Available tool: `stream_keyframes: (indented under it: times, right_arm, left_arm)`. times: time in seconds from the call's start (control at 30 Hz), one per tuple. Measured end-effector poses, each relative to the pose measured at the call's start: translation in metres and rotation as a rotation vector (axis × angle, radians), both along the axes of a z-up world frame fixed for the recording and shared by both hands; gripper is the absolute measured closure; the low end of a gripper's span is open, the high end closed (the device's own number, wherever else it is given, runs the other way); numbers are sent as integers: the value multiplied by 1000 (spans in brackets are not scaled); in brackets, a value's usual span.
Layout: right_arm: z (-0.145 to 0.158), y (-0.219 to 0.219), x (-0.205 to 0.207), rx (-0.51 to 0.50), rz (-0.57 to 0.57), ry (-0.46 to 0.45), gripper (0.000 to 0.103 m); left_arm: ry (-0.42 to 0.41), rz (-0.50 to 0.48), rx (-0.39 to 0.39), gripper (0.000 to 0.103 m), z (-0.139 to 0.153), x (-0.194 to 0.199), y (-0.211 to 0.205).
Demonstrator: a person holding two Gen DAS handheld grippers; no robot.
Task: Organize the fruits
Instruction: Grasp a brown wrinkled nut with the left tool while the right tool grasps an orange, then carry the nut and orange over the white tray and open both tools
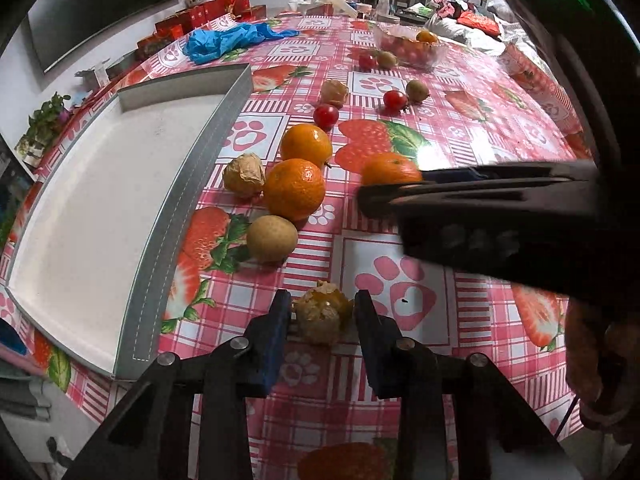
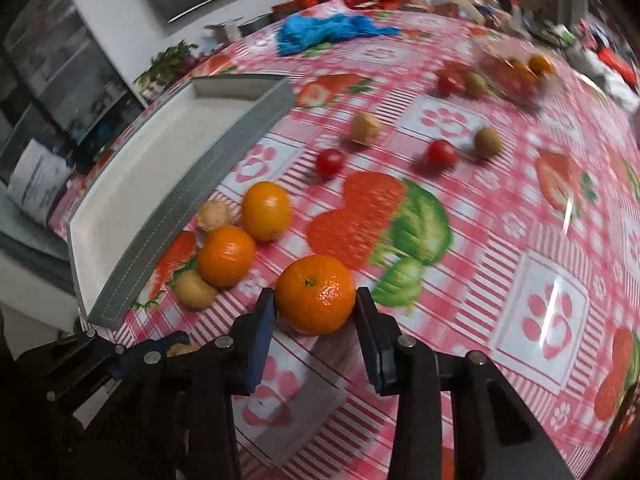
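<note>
My left gripper (image 1: 322, 312) is shut on a papery-husked physalis (image 1: 322, 314) that rests on the tablecloth, with a blue pad against each side. My right gripper (image 2: 315, 304) is shut on a tangerine (image 2: 316, 294), also on the cloth. In the left wrist view that tangerine (image 1: 390, 170) shows at the tip of the right gripper's fingers (image 1: 480, 196). Two more tangerines (image 1: 306, 146) (image 1: 295, 189), a brown round fruit (image 1: 272, 238) and another physalis (image 1: 244, 175) lie beside the grey tray (image 1: 192, 184), whose white inside holds nothing.
Cherry tomatoes (image 1: 326, 116) (image 1: 395, 100), a physalis (image 1: 334, 92) and small brown fruits (image 1: 417, 91) are scattered farther back. A clear bowl (image 1: 408, 46) with fruit stands at the far right. A blue glove (image 1: 232, 40) and red boxes (image 1: 208, 12) lie at the back.
</note>
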State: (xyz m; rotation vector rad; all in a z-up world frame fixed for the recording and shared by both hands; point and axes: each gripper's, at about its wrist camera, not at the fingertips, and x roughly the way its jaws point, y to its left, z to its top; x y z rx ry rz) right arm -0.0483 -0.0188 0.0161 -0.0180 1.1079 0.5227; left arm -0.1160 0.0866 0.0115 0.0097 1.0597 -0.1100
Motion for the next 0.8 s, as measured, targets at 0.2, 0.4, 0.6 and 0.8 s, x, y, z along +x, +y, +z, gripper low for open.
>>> stream_keyframes:
  times: [0.2,0.4,0.6,0.8]
  right_arm:
    - [1,-30,-2,21,-59,28,60]
    - [5,-36,-5,31,-69,29,60]
    - [18,-27,-3,34,-51,12,60]
    - [41,-5,0,27,-10,-26,60]
  left_arm:
    - [5,-22,-34,78,2,-2,0]
    - [-7,-14,-48,78,13,-4,5]
    - [-42,40,-52,78,37,-3,30]
    - [-99,113,-35,78,66,4,73]
